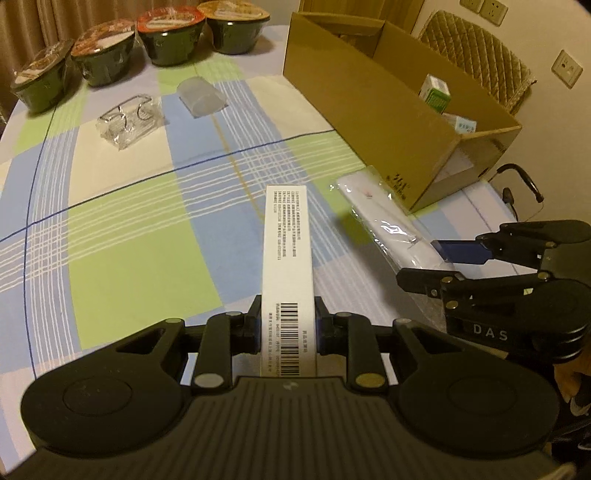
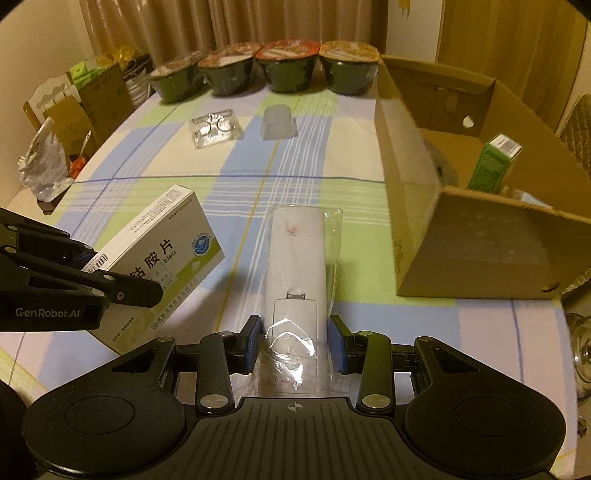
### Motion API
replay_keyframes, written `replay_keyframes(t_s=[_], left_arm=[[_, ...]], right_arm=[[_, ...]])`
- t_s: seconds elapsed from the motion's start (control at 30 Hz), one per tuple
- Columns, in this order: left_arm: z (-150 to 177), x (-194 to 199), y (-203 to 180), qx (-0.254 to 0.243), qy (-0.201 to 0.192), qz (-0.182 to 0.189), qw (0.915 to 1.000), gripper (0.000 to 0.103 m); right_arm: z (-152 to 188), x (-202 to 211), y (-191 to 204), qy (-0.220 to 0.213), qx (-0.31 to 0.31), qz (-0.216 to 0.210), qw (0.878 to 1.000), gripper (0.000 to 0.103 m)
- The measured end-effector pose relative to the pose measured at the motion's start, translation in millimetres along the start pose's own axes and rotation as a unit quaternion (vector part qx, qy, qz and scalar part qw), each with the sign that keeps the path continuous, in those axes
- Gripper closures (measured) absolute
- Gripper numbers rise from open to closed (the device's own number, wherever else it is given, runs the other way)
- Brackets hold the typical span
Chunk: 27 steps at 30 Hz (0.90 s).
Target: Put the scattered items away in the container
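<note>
Left tool (image 1: pixel 288 326) clamped on a held box, right tool (image 2: pixel 295 341) open, level, side by side

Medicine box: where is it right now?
The medicine box is clamped in the left gripper, above the table, left of the bagged remote.

four sealed instant noodle bowls (image 2: pixel 266 70) line the top of the frame on a plaid tablecloth (image 2: pixel 155 177). curtains (image 2: pixel 221 22) hang behind; a quilted chair back (image 1: pixel 476 55) and wall sockets (image 1: pixel 484 9) sit upper right.
</note>
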<state>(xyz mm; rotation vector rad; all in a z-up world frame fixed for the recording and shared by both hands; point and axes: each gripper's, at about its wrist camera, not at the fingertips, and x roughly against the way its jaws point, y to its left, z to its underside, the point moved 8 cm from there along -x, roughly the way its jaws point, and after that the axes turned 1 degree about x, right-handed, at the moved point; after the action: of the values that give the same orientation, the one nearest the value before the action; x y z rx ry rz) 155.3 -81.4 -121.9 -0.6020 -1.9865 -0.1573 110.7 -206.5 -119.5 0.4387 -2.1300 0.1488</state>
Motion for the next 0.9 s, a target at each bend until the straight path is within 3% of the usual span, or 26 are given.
replay_keyframes(t_s=[0.9], left_arm=[[18, 48, -62, 0.006, -0.026, 0.004, 0.9996, 0.083]], right_arm=[[16, 74, -30, -0.047, -0.019, 0.013, 0.999, 0.062]])
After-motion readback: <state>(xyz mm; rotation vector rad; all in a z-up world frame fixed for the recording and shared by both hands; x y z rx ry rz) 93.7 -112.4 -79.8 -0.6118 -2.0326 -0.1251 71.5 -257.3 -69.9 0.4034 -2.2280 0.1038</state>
